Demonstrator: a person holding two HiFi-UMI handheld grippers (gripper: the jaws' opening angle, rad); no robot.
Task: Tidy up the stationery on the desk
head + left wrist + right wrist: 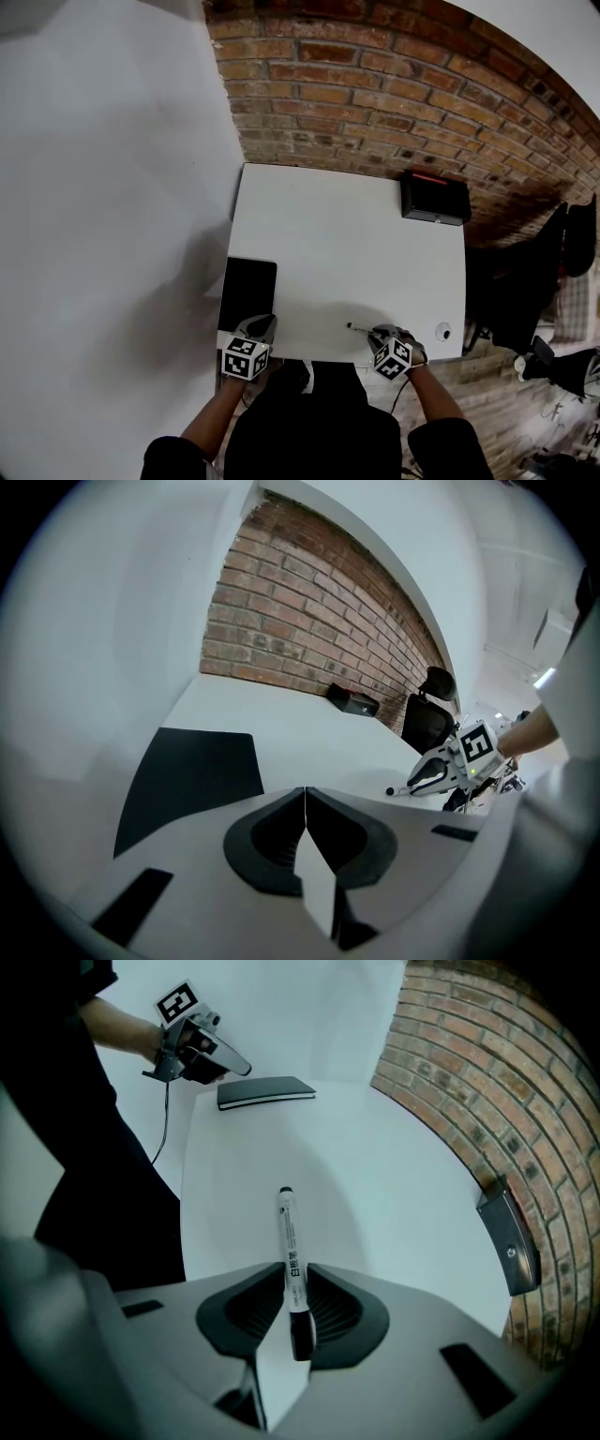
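Note:
A white marker pen (pixel 292 1251) with a black cap is clamped between the jaws of my right gripper (pixel 292 1283), its tip pointing out over the white desk (pixel 347 253). In the head view the marker pen (pixel 361 328) lies low at the desk's front edge, held by the right gripper (pixel 382 337). My left gripper (pixel 255 330) sits at the front left, jaws pressed together on nothing, just before a black notebook (pixel 247 292). The left gripper view shows the notebook (pixel 192 775) ahead on the left and the left gripper (pixel 305 803) shut.
A black box (pixel 435 198) with a red strip stands at the desk's far right corner against the brick wall (pixel 394 84). A small round grommet (pixel 443 332) sits near the front right corner. A dark office chair (pixel 525 281) is right of the desk.

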